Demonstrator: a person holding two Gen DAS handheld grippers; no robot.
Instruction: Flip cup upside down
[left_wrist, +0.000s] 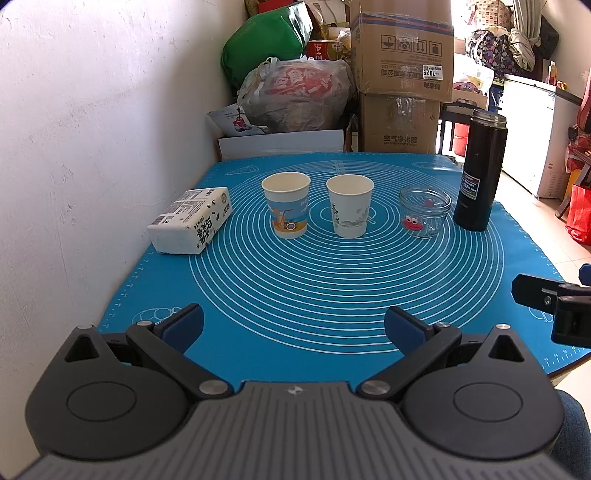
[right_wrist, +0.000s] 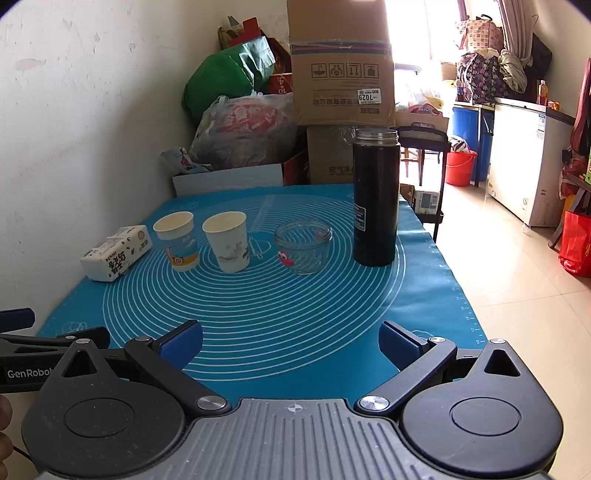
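Note:
Two paper cups stand upright, side by side, on the blue mat (left_wrist: 332, 280). The left one has a blue and orange print (left_wrist: 286, 205), (right_wrist: 177, 240). The right one is white with ink art (left_wrist: 349, 205), (right_wrist: 227, 241). My left gripper (left_wrist: 293, 326) is open and empty, over the mat's near edge, well short of the cups. My right gripper (right_wrist: 290, 341) is open and empty too, at the near edge to the right. Part of the right gripper shows in the left wrist view (left_wrist: 554, 299).
A tissue pack (left_wrist: 190, 219) lies at the mat's left by the white wall. A small glass jar (left_wrist: 424, 210) and a tall black flask (left_wrist: 480, 170) stand right of the cups. Boxes and bags (left_wrist: 402, 74) pile behind the table. The table's right edge drops to the floor.

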